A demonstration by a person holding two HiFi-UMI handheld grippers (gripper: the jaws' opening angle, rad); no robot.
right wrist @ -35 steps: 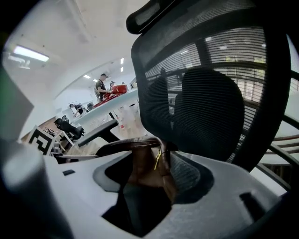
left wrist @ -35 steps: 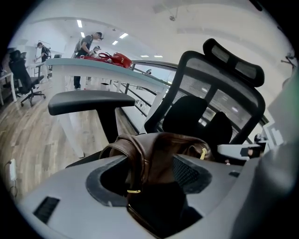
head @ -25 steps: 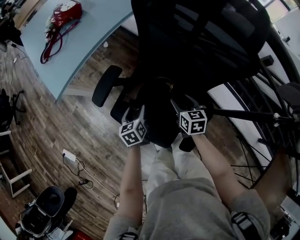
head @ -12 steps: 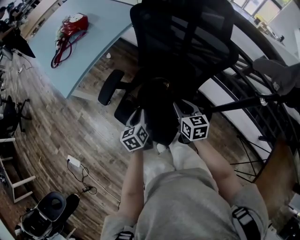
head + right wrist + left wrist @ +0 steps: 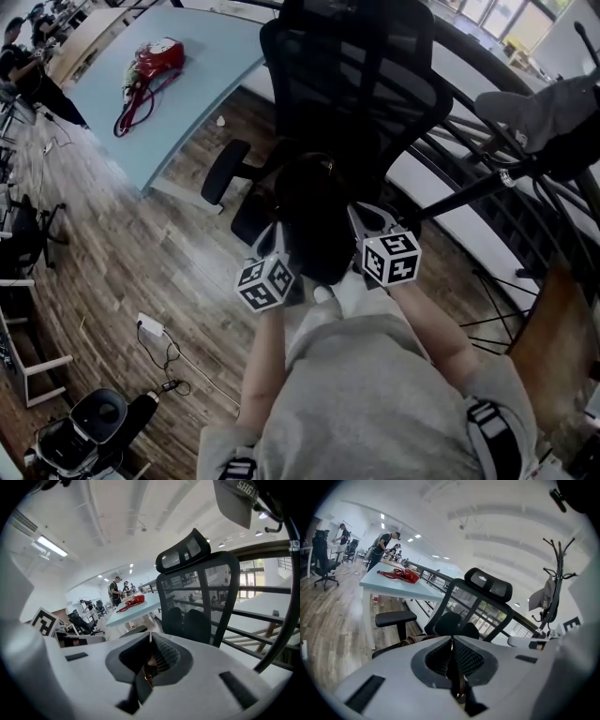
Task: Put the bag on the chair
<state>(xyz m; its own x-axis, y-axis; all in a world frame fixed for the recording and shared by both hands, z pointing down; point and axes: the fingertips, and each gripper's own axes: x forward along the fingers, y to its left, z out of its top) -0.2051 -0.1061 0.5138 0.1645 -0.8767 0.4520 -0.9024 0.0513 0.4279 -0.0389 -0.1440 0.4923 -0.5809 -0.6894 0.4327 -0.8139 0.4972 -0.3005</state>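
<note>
Black ribbed pads (image 5: 467,658) of the left gripper (image 5: 451,640) are pressed together, and a thin brown strap (image 5: 460,686) is nipped between them and hangs down below the jaws. The right gripper (image 5: 150,638) is closed in the same way: its jaws meet at the tips, and a brown strap end with a small metal fitting (image 5: 146,674) is caught between the pads.

From the head view, both grippers sit at the top of a dark bag (image 5: 314,225), the left one on its left side and the right one on its right, with the marker cubes turned toward the person. The bag hangs between the two grippers, just in front of the black mesh chair (image 5: 356,84) and close to the front edge of its seat. Whether it rests on the seat cannot be told. The chair's left armrest (image 5: 223,172) juts out beside the bag.

Behind the chair and to the left stands a pale blue table (image 5: 141,122), and a red bag (image 5: 155,64) lies on it with its strap trailing. Wooden floor (image 5: 122,272) spreads below. In the left gripper view a coat stand (image 5: 555,578) carries a grey garment at the right.
</note>
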